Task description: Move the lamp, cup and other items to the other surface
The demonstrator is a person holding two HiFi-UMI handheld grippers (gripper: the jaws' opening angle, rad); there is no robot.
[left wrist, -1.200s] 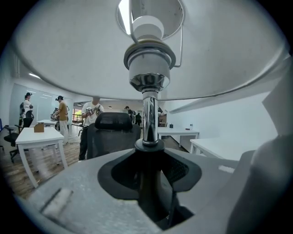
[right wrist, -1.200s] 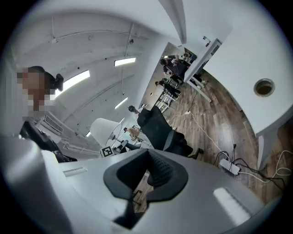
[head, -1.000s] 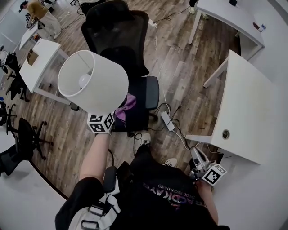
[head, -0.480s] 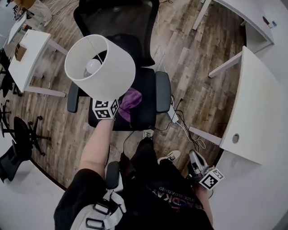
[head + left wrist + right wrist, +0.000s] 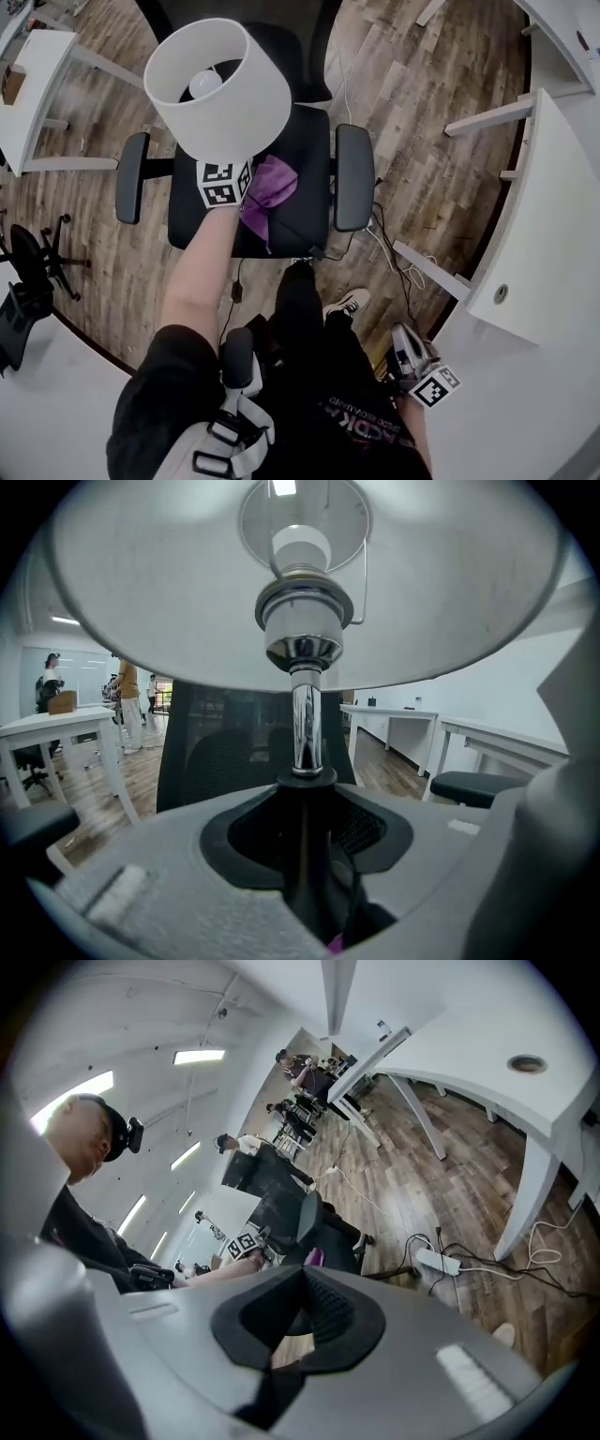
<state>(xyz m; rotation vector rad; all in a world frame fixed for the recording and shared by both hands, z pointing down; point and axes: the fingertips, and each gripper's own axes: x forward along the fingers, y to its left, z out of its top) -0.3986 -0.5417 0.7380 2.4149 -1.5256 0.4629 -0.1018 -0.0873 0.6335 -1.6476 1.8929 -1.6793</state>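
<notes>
A lamp with a white drum shade (image 5: 217,89) and a chrome stem (image 5: 305,724) hangs upright over a black office chair (image 5: 305,141). My left gripper (image 5: 223,180) is shut on the stem's dark lower part, with its jaws on either side in the left gripper view (image 5: 309,855). The shade hides the base from the head view. A purple cloth (image 5: 267,187) lies on the chair seat just right of the gripper. My right gripper (image 5: 401,337) hangs low beside the person's leg, jaws together and empty; its own view (image 5: 291,1335) looks across the room.
A white desk (image 5: 553,234) stands at the right, with a power strip and cables (image 5: 380,239) on the wood floor beside it. Another white table (image 5: 33,66) stands at the upper left, and a dark rolling chair (image 5: 23,281) at the left edge.
My left gripper has carried the lamp down and over the black chair, which now lies right beneath it. My right gripper has sunk a little beside the leg.
</notes>
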